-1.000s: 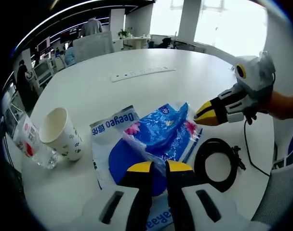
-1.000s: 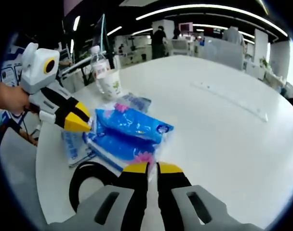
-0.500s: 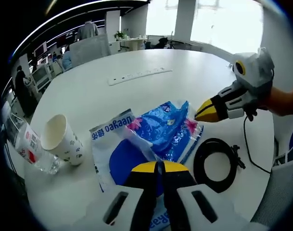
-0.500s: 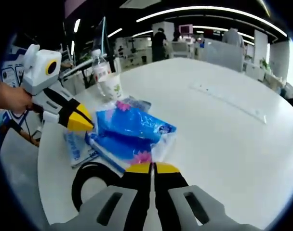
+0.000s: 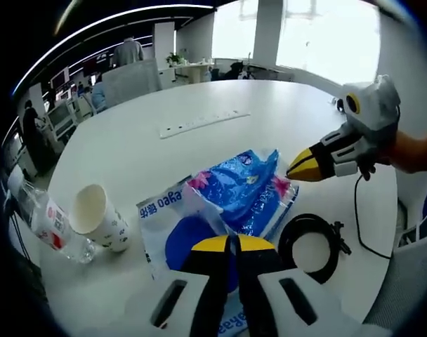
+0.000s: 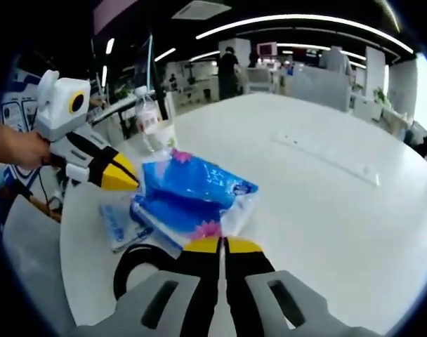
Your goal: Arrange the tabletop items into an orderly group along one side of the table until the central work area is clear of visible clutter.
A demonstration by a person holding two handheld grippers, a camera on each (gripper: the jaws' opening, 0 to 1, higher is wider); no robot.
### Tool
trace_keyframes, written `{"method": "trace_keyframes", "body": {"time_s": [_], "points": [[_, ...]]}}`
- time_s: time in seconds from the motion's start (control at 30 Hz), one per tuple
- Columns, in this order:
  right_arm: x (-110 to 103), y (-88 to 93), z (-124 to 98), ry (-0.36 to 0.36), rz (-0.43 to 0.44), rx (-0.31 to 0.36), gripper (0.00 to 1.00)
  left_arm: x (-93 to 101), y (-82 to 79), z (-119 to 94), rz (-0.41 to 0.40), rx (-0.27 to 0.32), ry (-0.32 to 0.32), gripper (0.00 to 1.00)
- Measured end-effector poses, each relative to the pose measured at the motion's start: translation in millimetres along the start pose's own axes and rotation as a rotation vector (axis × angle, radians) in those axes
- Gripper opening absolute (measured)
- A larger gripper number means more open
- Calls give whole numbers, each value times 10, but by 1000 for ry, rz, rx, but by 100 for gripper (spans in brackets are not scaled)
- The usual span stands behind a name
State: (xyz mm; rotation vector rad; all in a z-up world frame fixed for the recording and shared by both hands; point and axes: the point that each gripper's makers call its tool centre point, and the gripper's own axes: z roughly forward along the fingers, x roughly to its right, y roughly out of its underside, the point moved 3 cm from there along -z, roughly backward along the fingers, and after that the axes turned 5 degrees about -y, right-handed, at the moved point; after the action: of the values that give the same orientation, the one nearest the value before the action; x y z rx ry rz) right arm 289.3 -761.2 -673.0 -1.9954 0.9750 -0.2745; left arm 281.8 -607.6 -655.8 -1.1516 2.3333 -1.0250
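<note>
A blue flowered tissue pack (image 5: 241,188) lies across a white Deeyeo pack (image 5: 163,219) near the table's edge. In the left gripper view my left gripper (image 5: 227,244) is shut on the clear wrapper edge at the blue pack's near end. My right gripper (image 5: 302,167) comes in from the right, its yellow tip at the pack's far corner. In the right gripper view my right gripper (image 6: 220,244) is shut on the wrapper edge of the blue tissue pack (image 6: 192,193). There the left gripper (image 6: 121,177) touches the pack's other end, above the white Deeyeo pack (image 6: 122,223).
A paper cup (image 5: 97,219) and a water bottle (image 5: 48,226) sit to the left, a black cable coil (image 5: 308,242) to the right. A white power strip (image 5: 196,121) lies mid-table. The round white table (image 6: 326,225) spreads wide beyond. People and desks stand far behind.
Both grippers have gone from slightly open to shut on the blue pack's wrapper ends. The pack looks pulled a little tauter between them; both views have shifted slightly.
</note>
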Motion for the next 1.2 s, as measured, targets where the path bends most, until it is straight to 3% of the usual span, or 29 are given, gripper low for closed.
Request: {"method": "trace_keyframes", "body": {"time_s": [0.63, 1.2], "points": [[-30, -176, -172, 15, -12, 30, 0, 44, -182, -151, 32, 36, -5, 2], [-50, -370, -455, 48, -9, 69, 0, 160, -419, -312, 90, 77, -3, 2]]}}
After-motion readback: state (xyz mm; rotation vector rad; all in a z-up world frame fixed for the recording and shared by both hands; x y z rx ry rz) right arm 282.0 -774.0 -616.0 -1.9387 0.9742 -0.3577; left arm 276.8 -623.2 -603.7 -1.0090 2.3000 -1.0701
